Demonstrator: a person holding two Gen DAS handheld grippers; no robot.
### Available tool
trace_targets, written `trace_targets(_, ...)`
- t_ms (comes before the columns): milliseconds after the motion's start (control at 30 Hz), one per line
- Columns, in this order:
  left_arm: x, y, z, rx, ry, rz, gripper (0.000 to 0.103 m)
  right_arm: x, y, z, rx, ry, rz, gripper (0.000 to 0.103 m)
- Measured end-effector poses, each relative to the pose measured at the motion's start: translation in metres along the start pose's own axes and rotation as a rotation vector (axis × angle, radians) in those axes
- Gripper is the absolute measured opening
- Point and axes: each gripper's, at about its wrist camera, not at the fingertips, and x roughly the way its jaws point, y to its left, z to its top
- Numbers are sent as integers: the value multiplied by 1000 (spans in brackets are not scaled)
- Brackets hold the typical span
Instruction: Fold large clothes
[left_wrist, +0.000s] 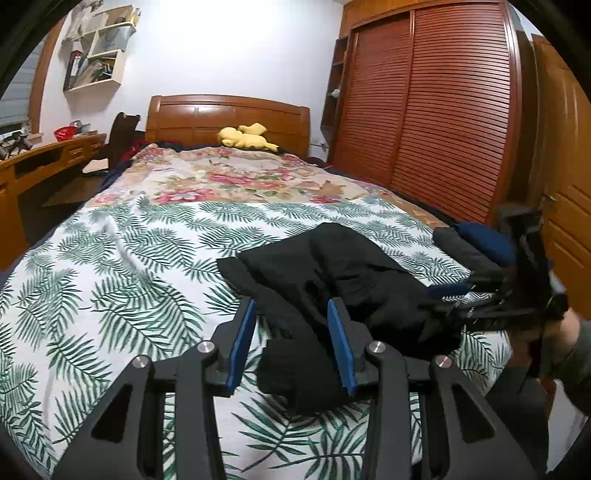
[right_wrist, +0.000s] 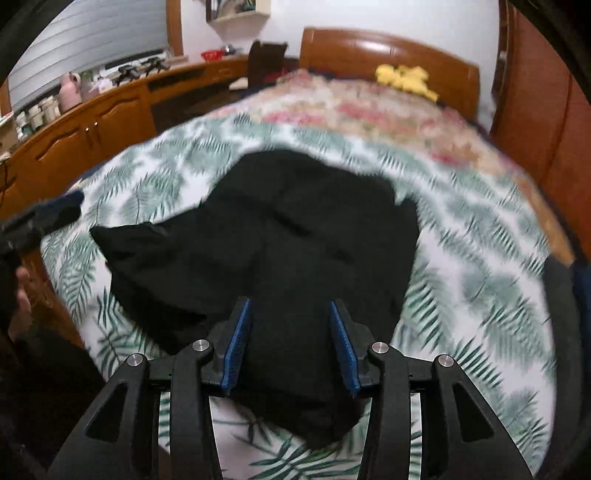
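Bed (left_wrist: 110, 258) carries black garment (left_wrist: 332, 273), crumpled near foot edge. Left hand-held gripper (left_wrist: 291, 347) jaws apart, straddling dangling fold; right hand-held gripper (right_wrist: 291, 343) jaws apart above cloth. Risk: pinching several layers bunches fold; loose end slides off edge.

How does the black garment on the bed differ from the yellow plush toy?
The black garment lies crumpled near the foot of the bed, on the leaf-print cover; the yellow plush toy rests far back against the headboard. The garment is dark, flat and wide; the toy is bright, small and plump. Both are soft and lie on the bed.
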Motion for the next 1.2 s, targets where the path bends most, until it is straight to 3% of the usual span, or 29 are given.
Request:
trace_targets(467, 17, -31, -3, 18, 46, -119, 39, 9, 3, -10, 20, -4, 19, 45)
trace_targets(700, 40, -45, -7, 28, 117, -166, 39, -1, 0, -10, 28, -28, 26, 45)
trace_targets(967, 55, -49, -14, 22, 154, -147, 38, -16, -10, -14, 51, -56, 37, 45)
trace_targets(1067, 53, -48, -12, 22, 151, -151, 11, -19, -15, -14, 57, -63, 41, 45)
trace_targets(1200, 37, -51, -7, 38, 111, -135, 5, -22, -19, -12, 58, -73, 56, 45)
